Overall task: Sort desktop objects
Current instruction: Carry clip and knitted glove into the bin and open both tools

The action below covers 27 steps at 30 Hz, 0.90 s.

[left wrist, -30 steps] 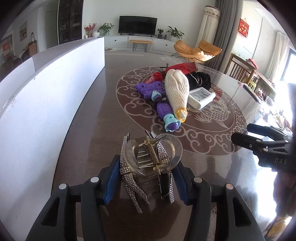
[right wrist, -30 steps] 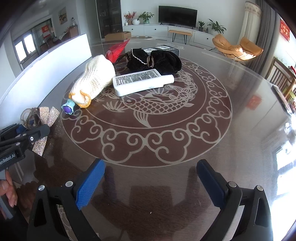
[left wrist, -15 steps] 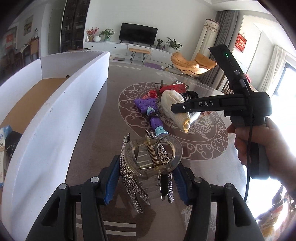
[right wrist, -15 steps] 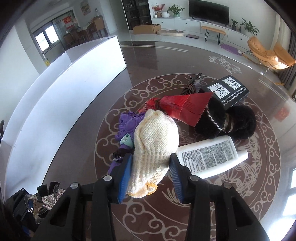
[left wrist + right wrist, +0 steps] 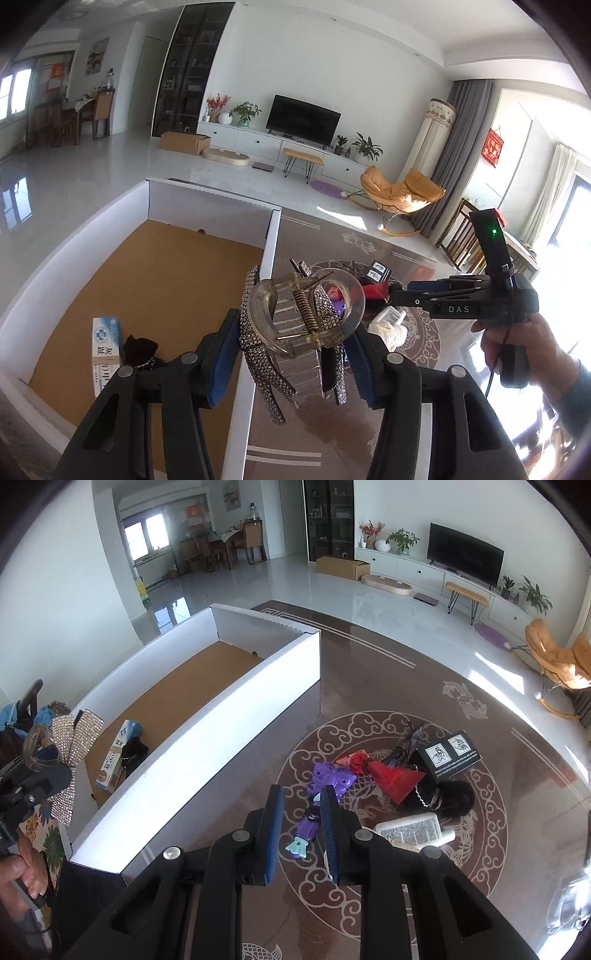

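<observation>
A bright living room with a glossy white floor. The polished dark-brown table (image 5: pixel 369 672) carries a pale scroll inlay. Left of the right gripper (image 5: pixel 301 827) is a white cardboard box (image 5: pixel 221 716). Its narrow jaws are opening, nothing between them. The left gripper (image 5: pixel 295 332) clamps a clear plastic hair clip (image 5: pixel 306 314) — rhinestone ribbons dangling.

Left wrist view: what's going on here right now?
A person holds a gripper in each hand, sorting clutter from the table into a white box. The left gripper is clamped on a rhinestone hair clip, held up over the box's near wall. The right gripper hangs above the unsorted things; its jaws are opening with nothing between them, and the purple toy shows through the gap. A small carton already lies in the box.
</observation>
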Each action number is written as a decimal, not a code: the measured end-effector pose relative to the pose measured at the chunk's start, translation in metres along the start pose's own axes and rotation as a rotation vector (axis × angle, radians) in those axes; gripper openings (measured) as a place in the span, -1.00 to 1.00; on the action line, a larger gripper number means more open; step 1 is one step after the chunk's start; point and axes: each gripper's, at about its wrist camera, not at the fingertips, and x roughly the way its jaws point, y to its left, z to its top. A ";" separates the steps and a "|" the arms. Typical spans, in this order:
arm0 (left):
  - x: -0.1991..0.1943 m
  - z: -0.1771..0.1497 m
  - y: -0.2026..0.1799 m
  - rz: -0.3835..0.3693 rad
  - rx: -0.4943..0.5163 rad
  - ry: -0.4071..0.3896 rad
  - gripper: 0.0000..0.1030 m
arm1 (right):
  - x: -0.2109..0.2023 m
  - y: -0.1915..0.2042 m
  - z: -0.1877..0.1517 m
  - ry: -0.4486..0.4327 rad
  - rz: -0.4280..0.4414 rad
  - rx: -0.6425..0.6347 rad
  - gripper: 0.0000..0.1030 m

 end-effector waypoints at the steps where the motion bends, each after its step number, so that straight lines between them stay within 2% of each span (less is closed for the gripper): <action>1: -0.003 -0.001 0.003 0.005 -0.001 0.001 0.05 | 0.004 -0.008 -0.004 0.028 -0.003 0.014 0.11; 2: -0.005 -0.002 0.005 0.006 -0.005 0.005 0.05 | 0.011 -0.018 -0.007 0.056 -0.019 0.031 0.52; 3: -0.005 -0.003 0.007 0.004 -0.006 0.009 0.05 | 0.016 -0.030 -0.012 0.074 -0.044 0.066 0.63; 4: -0.005 -0.005 0.007 0.004 -0.003 0.011 0.05 | 0.023 -0.046 -0.018 0.100 -0.055 0.124 0.63; 6: -0.006 -0.007 0.004 0.007 0.012 0.010 0.05 | 0.039 -0.083 -0.038 0.176 -0.022 0.334 0.63; 8: -0.006 -0.012 -0.001 0.000 0.018 0.008 0.05 | 0.054 -0.110 -0.063 0.215 0.081 0.545 0.63; 9: -0.002 -0.012 -0.003 -0.008 0.018 0.011 0.05 | 0.063 -0.115 -0.072 0.234 0.111 0.607 0.63; 11: 0.004 -0.012 -0.007 -0.021 0.016 0.020 0.05 | 0.078 -0.114 -0.079 0.243 0.138 0.662 0.63; 14: 0.007 -0.016 -0.011 -0.029 0.020 0.032 0.05 | 0.097 -0.109 -0.078 0.220 0.130 0.716 0.63; 15: 0.006 -0.018 -0.010 -0.027 0.023 0.035 0.05 | 0.104 -0.106 -0.077 0.223 0.121 0.710 0.59; 16: 0.001 -0.020 -0.008 -0.022 0.024 0.036 0.05 | 0.105 -0.104 -0.075 0.212 0.097 0.691 0.48; 17: -0.003 -0.022 -0.003 -0.014 0.023 0.033 0.05 | 0.102 -0.100 -0.072 0.189 0.068 0.655 0.27; 18: -0.009 -0.022 0.002 -0.003 0.020 0.030 0.05 | 0.099 -0.096 -0.069 0.187 0.063 0.612 -0.06; 22: -0.024 -0.021 0.035 0.033 -0.023 0.025 0.05 | 0.061 -0.083 -0.058 0.128 0.042 0.492 -0.12; 24: -0.026 -0.013 0.053 0.059 -0.044 0.021 0.05 | 0.033 -0.067 -0.042 0.072 0.086 0.445 -0.12; 27: -0.024 0.000 0.077 0.099 -0.062 0.027 0.05 | -0.005 -0.013 -0.009 0.002 0.168 0.303 -0.12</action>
